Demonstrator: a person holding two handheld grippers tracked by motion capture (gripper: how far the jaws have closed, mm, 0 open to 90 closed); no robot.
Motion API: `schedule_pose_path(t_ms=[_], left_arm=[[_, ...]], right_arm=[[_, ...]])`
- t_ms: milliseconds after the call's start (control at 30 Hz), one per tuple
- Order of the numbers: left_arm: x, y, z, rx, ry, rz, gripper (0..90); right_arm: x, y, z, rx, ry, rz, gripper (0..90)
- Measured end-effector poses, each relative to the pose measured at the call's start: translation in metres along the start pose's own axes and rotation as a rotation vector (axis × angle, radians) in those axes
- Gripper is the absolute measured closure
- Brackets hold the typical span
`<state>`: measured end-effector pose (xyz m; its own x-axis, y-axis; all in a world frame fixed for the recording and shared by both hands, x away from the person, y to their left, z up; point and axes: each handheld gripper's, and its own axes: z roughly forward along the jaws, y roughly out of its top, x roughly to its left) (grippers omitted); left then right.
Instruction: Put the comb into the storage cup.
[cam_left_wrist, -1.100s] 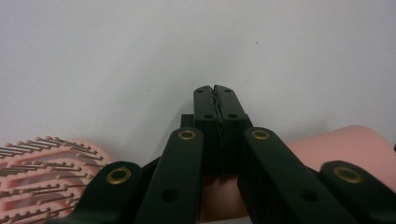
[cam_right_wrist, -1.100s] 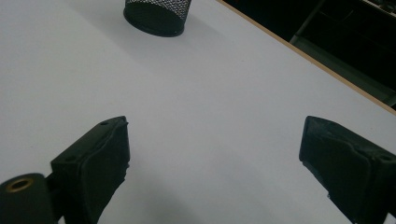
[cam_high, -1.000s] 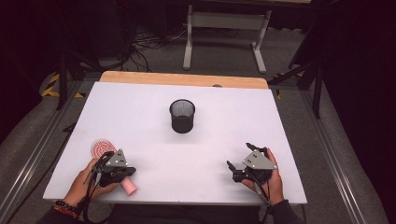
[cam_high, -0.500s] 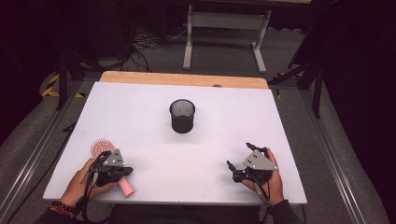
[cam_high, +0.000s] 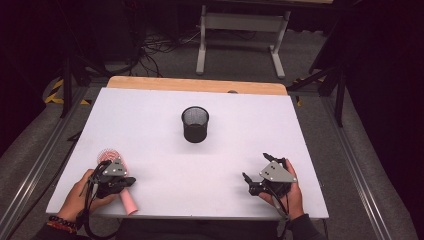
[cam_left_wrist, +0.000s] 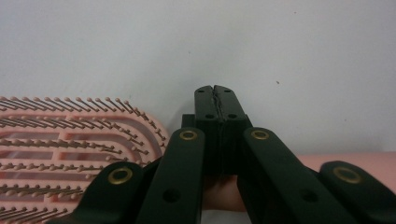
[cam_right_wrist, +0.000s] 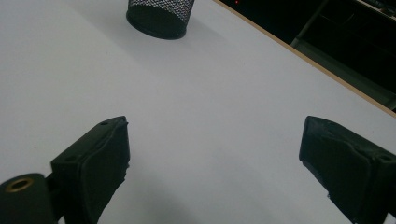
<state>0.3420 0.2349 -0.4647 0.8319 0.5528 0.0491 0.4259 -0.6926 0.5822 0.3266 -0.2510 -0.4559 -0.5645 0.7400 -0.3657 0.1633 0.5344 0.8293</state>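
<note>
A pink hairbrush lies at the near left of the white table, its bristled head pointing away and its handle toward the front edge. My left gripper sits right over the brush's neck. In the left gripper view its jaws are pressed together with nothing between the tips, the bristles to the left and the handle to the right beneath them. My right gripper rests near the front right, jaws wide apart over bare table.
A black mesh cup stands upright at the table's middle, also ahead of the right gripper. A wooden strip runs along the far edge, with dark floor, cables and a metal stand beyond.
My left hand and gripper have shifted slightly left over the brush. The right gripper and the cup have stayed put.
</note>
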Motion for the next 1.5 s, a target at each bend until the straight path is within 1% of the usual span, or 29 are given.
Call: schedule_pose_path(t_ms=[67,133,200,333,500,667,700,767,833,967,1067,1400,1500], left_arm=[[0.000,0.000,0.000,0.000,-0.001,0.000,89.3],[0.001,0.000,0.000,-0.005,0.008,0.002,89.4],[0.001,0.000,0.001,-0.006,0.009,0.005,89.6],[0.004,-0.001,0.001,-0.014,-0.003,-0.004,89.7],[0.006,-0.001,0.002,-0.024,0.003,-0.009,89.8],[0.009,-0.002,0.002,-0.033,-0.015,-0.021,89.8],[0.010,-0.002,0.003,-0.036,-0.006,-0.019,89.8],[0.010,-0.002,0.003,-0.036,-0.005,-0.019,89.8],[0.010,-0.001,0.003,-0.035,0.005,-0.024,89.8],[0.012,-0.001,0.004,-0.039,0.004,-0.023,89.8],[0.012,-0.001,0.004,-0.041,0.016,-0.021,89.8],[0.013,-0.001,0.005,-0.049,0.017,-0.025,89.8],[0.012,-0.001,0.005,-0.049,0.023,-0.018,89.9]], right_arm=[[0.000,0.000,0.000,0.000,0.001,-0.001,9.2],[0.000,0.000,0.000,0.001,0.001,-0.001,9.2],[0.000,0.000,0.001,0.002,0.001,-0.001,9.2],[0.001,0.000,0.001,0.002,0.004,-0.003,9.2],[0.001,0.000,0.000,-0.001,-0.001,-0.002,9.2],[0.001,0.000,0.000,0.000,0.001,-0.002,9.2],[0.001,0.000,0.001,0.000,0.002,-0.003,9.2],[0.001,0.000,0.001,0.002,0.004,-0.004,9.2],[0.001,0.000,0.001,0.003,0.005,-0.003,9.2],[0.001,0.000,0.001,0.002,0.005,-0.004,9.2],[0.001,0.000,0.001,0.003,0.006,-0.005,9.2],[0.001,0.000,0.001,0.004,0.008,-0.006,9.2],[0.001,0.000,0.001,0.003,0.007,-0.006,9.2]])
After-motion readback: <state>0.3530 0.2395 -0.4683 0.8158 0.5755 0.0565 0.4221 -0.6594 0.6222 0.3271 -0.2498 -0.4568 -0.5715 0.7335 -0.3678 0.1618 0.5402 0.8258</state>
